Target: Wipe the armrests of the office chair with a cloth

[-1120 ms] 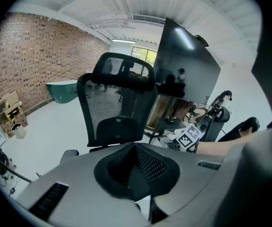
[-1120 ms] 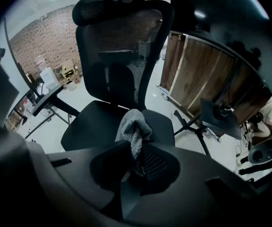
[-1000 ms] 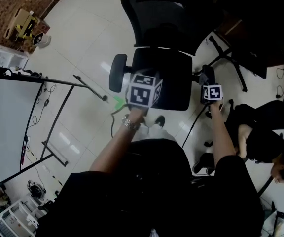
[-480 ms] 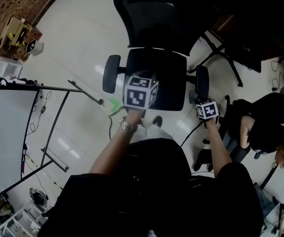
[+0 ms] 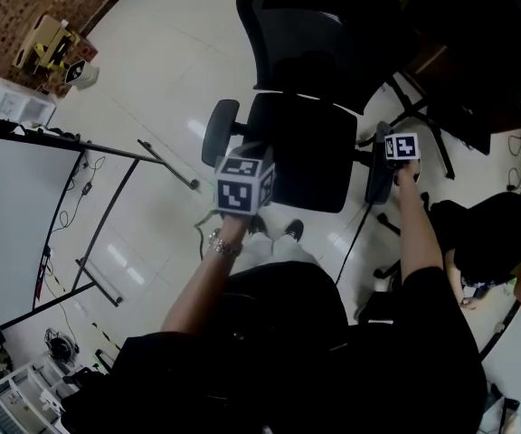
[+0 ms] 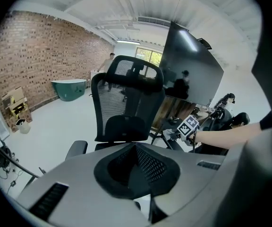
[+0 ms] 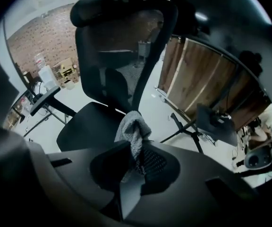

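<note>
Since half a second ago the left tongs (image 5: 244,181) have drifted a little left and the right tongs (image 5: 402,149) have moved back along the chair's side. The left armrest (image 5: 220,132) of the office chair (image 5: 319,52) stands bare, apart from either tool; the left tongs hover just off the seat's (image 5: 301,152) front left corner, their jaws drawn together on nothing in the left gripper view. Over the rear part of the right armrest (image 5: 376,177) sit the right tongs; their jaws are clamped on a grey cloth (image 7: 133,129), bunched above them; whether it touches the armrest cannot be told.
</note>
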The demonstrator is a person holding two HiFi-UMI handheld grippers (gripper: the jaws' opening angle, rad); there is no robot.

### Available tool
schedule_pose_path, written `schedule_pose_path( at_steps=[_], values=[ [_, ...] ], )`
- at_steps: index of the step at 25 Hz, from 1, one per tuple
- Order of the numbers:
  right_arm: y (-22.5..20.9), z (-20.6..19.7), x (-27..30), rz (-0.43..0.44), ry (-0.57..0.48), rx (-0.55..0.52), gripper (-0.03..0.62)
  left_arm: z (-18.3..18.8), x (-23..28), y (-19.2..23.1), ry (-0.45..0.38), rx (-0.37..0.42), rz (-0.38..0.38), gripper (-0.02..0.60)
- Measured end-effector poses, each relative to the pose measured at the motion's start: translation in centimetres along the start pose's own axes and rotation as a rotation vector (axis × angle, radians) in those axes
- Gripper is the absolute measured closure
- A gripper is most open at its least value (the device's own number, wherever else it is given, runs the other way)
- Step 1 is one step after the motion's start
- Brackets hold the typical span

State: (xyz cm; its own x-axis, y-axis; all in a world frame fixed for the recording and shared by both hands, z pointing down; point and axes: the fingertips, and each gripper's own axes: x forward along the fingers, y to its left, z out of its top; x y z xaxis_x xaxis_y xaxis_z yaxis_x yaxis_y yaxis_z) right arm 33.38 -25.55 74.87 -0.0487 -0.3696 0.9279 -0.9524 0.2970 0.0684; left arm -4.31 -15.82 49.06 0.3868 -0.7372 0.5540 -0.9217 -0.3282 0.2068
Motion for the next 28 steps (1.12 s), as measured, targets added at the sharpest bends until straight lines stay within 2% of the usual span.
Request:
schedule_pose_path(
  at_steps=[2,4,8,15,20,23,26,28],
  values=[
    [-0.3,-1.8,0.8,-0.012,0.017,0.059,0.551,-0.8,-0.7,1.0,0.005,-0.011,0.020,0.584],
    [0.3,-3.5,0.7,-0.014,-0.011,0.096,0.551,-1.4,-1.2,1.7,0.009,-0.025,0.029,0.584],
    [2.9,-7.1,-1.0,-0.002,-0.037,0.074,0.551,-1.3,-0.9,2.2,-0.007,-0.037,0.018,0.584],
    [9.4,-15.5,-4.9,0.015,-0.020,0.016,0.551,-0.2,0.6,-0.9,-0.010,0.007,-0.079,0.584],
    [12.9,-19.9,-7.6,0.049,-0.003,0.084,0.551,-0.1,1.2,-2.9,0.002,0.027,-0.133,0.584],
    [11.2,-16.2,-9.9,0.036,-0.125,0.144,0.551,-0.1,1.2,-3.1,0.007,0.030,-0.142,0.584],
    [6.5,-8.0,-9.8,-0.023,-0.254,0.119,0.551,-0.3,1.2,-2.6,0.013,0.025,-0.133,0.584],
    [3.4,-4.9,-7.7,-0.067,-0.222,0.101,0.551,-0.5,0.9,-2.7,0.018,0.037,-0.133,0.584]
  ],
)
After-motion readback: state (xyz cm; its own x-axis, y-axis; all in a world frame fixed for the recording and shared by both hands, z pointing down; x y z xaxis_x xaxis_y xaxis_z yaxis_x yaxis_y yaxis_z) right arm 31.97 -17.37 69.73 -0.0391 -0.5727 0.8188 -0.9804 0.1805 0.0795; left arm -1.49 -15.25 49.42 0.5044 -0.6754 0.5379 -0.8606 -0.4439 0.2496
